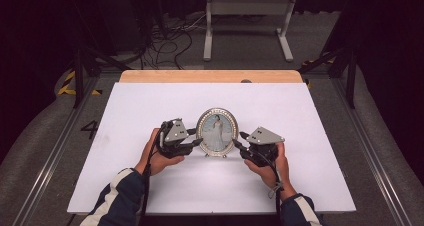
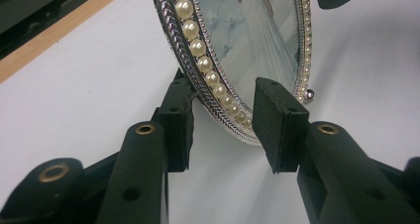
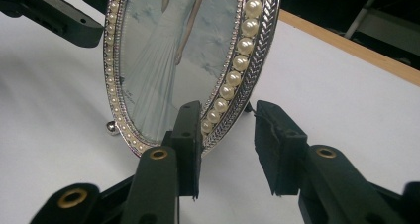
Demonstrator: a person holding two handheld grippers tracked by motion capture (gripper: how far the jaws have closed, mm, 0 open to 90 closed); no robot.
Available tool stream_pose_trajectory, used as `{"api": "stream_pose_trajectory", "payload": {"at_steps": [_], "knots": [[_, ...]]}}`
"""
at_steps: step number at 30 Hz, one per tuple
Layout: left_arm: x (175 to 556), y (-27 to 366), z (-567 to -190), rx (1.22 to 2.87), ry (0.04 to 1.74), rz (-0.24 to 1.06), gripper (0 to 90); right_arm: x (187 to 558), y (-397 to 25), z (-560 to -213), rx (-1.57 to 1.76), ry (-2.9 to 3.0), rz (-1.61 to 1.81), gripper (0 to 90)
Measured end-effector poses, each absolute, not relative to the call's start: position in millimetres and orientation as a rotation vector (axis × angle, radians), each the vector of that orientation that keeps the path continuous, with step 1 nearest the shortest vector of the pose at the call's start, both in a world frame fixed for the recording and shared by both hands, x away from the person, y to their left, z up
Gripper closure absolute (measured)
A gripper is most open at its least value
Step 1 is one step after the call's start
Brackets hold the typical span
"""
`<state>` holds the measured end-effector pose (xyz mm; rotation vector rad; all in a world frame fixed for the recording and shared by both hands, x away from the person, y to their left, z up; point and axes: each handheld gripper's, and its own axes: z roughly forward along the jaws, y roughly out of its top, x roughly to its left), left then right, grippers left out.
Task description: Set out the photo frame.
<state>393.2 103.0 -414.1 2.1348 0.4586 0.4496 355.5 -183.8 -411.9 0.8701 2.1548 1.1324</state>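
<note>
Two grippers flank an oval picture frame [image 1: 217, 131] standing upright near the middle of the white worktop [image 1: 150, 111]. At its left edge, the left gripper [image 1: 198, 137] has its jaws spread astride the pearl-trimmed rim. At its right edge, the right gripper [image 1: 238, 139] likewise straddles the rim, jaws apart.

both hands low and angled inward, left tool [image 1: 196, 136] and right tool [image 1: 239, 140] parted.
</note>
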Motion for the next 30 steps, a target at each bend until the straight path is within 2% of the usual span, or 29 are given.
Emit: {"api": "stream_pose_trajectory", "payload": {"at_steps": [7, 16, 23, 30], "knots": [[390, 104, -412, 2.145, 0.454, 0.481, 54.1, 356, -185, -411, 0.869, 2.165, 1.119, 55.3], [385, 107, -412, 2.177, 0.457, 0.505, 40.4, 355, -185, -410, 0.858, 2.187, 1.106, 44.1], [382, 106, -411, 2.175, 0.464, 0.512, 24.5, 355, -180, -410, 0.842, 2.217, 1.086, 35.7], [377, 108, -416, 2.191, 0.472, 0.522, 15.9, 353, -186, -415, 0.847, 2.224, 1.038, 28.1]]}}
